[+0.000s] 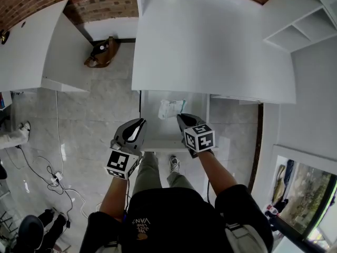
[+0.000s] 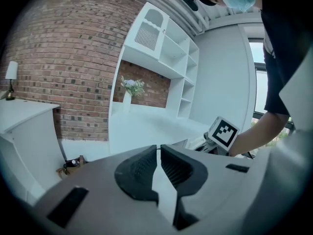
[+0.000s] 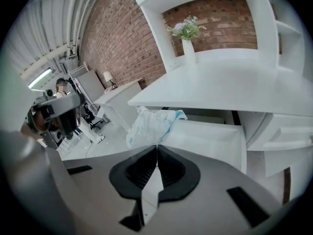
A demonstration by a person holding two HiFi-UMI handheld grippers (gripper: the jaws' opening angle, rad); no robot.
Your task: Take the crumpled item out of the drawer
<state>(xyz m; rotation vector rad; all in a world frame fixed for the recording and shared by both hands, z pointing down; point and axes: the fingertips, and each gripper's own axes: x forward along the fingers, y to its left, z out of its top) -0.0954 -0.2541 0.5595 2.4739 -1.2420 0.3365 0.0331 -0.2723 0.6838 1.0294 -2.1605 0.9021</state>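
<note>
The crumpled item is a white plastic bag with blue print. It lies in the open white drawer under the desk top, at the drawer's back. In the right gripper view the bag sits just beyond the jaw tips, against the left wall of the drawer. My right gripper hovers over the drawer's front right, shut and empty. My left gripper hangs at the drawer's front left corner, also shut with nothing in it.
A second white desk stands at the left. Between the desks a brown bag lies on the tiled floor. Cables trail at the lower left. White shelves rise at the right. A vase of flowers stands on the desk.
</note>
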